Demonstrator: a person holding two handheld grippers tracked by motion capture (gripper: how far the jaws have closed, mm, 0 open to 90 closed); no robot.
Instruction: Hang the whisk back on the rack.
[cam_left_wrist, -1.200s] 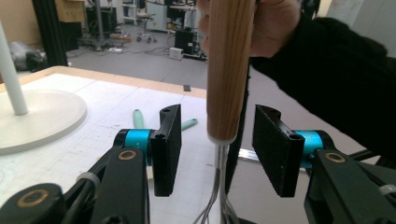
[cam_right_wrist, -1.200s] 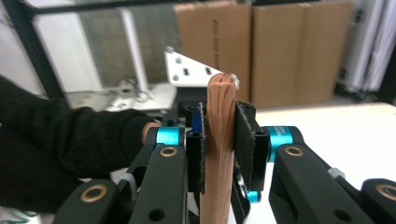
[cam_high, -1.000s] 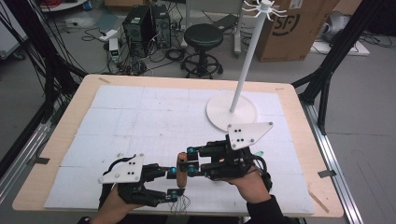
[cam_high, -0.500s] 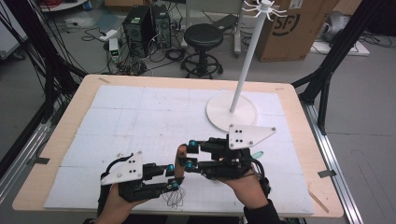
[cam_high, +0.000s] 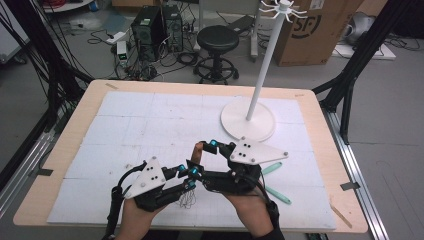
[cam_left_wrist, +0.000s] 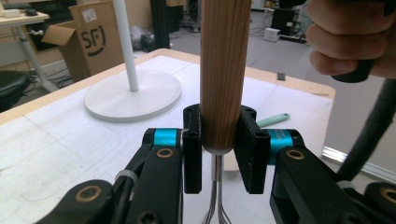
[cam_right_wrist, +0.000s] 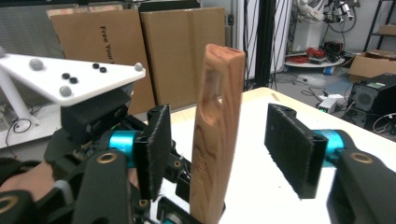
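- Where your two hands meet at the near edge of the table (cam_high: 320, 130), the left gripper (cam_left_wrist: 219, 140) is clamped on a whisk's wooden handle (cam_left_wrist: 223, 70), its pads pressing the handle's lower end from both sides, just above the metal collar.
- From the high view, your left gripper (cam_high: 187, 175) holds the whisk (cam_high: 192, 172) with the handle rising up and away from you, while the wire loops (cam_high: 189, 199) hang below the jaws over the white mat (cam_high: 150, 120).
- In the right gripper view, your right gripper (cam_right_wrist: 224, 140) has its jaws apart on either side of the wooden handle (cam_right_wrist: 217, 130); neither pad touches the wood, and those jaws have just been opening.
- That same view shows the handle standing nearly upright, with a slot-shaped hole near its top end.
- From above, your right gripper (cam_high: 205, 150) sits just beside the left one, its tips level with the handle's upper part.
- Farther back on the table stands a white hanging stand (cam_high: 248, 120), well apart from both grippers; its round base rests on the mat.
- By your right hand (cam_high: 250, 200), two mint-green utensil handles (cam_high: 272, 167) lie on the mat; you cannot tell what they belong to.
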